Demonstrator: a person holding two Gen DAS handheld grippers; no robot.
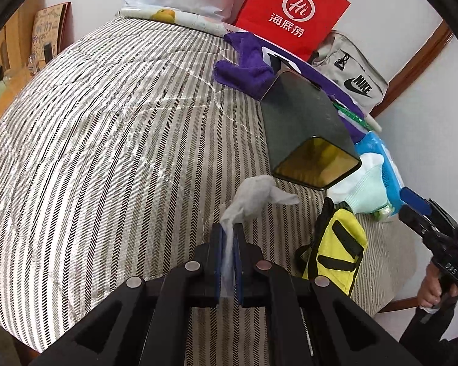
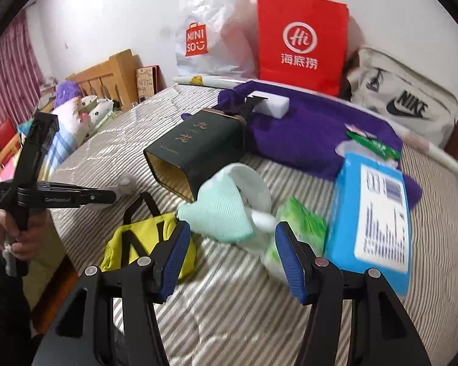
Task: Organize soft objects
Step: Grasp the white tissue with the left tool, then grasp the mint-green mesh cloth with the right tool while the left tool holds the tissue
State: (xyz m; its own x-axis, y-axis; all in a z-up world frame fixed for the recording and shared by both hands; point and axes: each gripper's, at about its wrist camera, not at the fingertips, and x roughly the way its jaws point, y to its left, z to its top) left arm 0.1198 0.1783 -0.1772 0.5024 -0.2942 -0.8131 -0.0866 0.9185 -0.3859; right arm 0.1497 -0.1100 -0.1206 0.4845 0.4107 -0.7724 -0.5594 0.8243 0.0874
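My left gripper (image 1: 228, 235) is shut on a crumpled grey-white tissue (image 1: 253, 198), held above the striped bed. It also shows in the right wrist view (image 2: 114, 195) at the left, with the tissue (image 2: 126, 183) at its tip. A dark green box (image 1: 305, 128) lies on its side, its open gold mouth (image 1: 316, 166) just right of the tissue. My right gripper (image 2: 232, 235) is open, its blue pads either side of a mint-green sock (image 2: 226, 210) and white sock (image 2: 253, 189). A yellow pouch (image 2: 143, 244) lies at its left.
On the striped bed (image 1: 107, 137) lie a purple towel (image 2: 314, 128), a blue tissue pack (image 2: 375, 219), a green packet (image 2: 302, 222). A red paper bag (image 2: 302, 42), white Miniso bag (image 2: 213, 30) and grey Nike bag (image 2: 403, 100) stand against the wall.
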